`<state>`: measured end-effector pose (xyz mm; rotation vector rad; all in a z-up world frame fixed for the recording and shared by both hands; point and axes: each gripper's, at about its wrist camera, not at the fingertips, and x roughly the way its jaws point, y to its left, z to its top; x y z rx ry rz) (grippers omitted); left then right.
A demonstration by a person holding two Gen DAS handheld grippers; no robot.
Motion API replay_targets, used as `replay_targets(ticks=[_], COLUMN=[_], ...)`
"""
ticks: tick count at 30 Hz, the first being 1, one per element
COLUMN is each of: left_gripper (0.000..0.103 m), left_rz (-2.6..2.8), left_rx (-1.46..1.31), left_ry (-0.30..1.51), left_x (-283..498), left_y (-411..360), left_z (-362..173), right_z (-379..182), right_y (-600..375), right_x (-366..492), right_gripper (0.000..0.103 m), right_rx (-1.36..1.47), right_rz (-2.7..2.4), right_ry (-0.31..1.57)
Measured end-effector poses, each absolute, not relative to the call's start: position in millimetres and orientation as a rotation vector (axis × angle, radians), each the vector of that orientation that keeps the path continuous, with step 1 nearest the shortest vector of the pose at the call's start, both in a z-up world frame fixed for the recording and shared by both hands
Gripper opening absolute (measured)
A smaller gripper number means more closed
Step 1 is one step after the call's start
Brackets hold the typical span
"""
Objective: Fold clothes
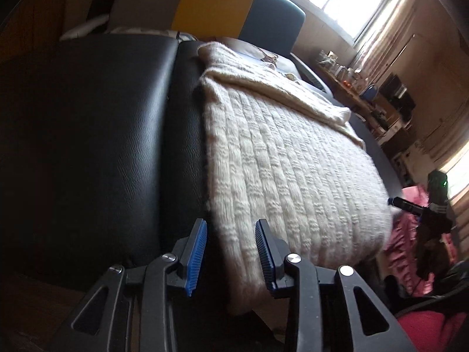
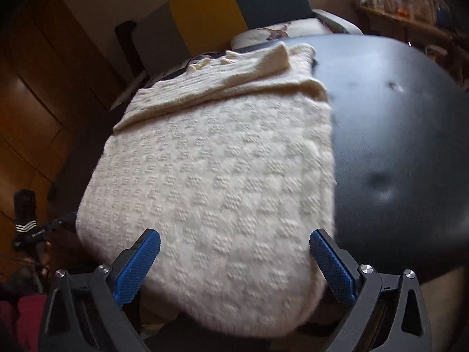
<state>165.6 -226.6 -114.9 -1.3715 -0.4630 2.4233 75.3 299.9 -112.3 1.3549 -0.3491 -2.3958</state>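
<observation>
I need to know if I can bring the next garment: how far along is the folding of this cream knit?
Partly done: the cream knit sweater lies flat on the black padded surface, with one layer already folded across its far end. In hand: nothing; the left gripper and right gripper are open at its near edge. Left: probably folding the near half over.

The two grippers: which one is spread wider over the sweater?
The right gripper: its blue pads sit far apart, spanning the cream sweater's near edge. The left gripper shows a narrower gap.
</observation>
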Motion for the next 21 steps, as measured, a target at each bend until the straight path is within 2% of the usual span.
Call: replay_targets(ticks=[7,12,16,21], left_gripper=[0.037,0.041,0.044,0.047], left_rz=[2.439,2.456,2.382,2.303], left_rx=[-1.363,-1.344,-1.341,-1.375], left_ry=[-0.464,-0.529,-0.429,-0.489], left_x=[157.9,157.9,148.7,147.0], left_y=[-219.2,-225.1,-201.4,-202.3], left_z=[-119.2,-121.6,-121.4,-124.6], right_z=[-123.7,-126.3,-131.5,-139.0], right_y=[338.8,347.2,339.6,320.6], right_x=[84.8,88.7,85.8,72.3], right_gripper=[0.103,0.103,0.103,0.103], right_rx=[1.297,1.24,1.181,1.101], right_rz=[-2.362,-2.296,-2.147,-2.039], right_ry=[-0.658,-0.719,-0.806,-0.891])
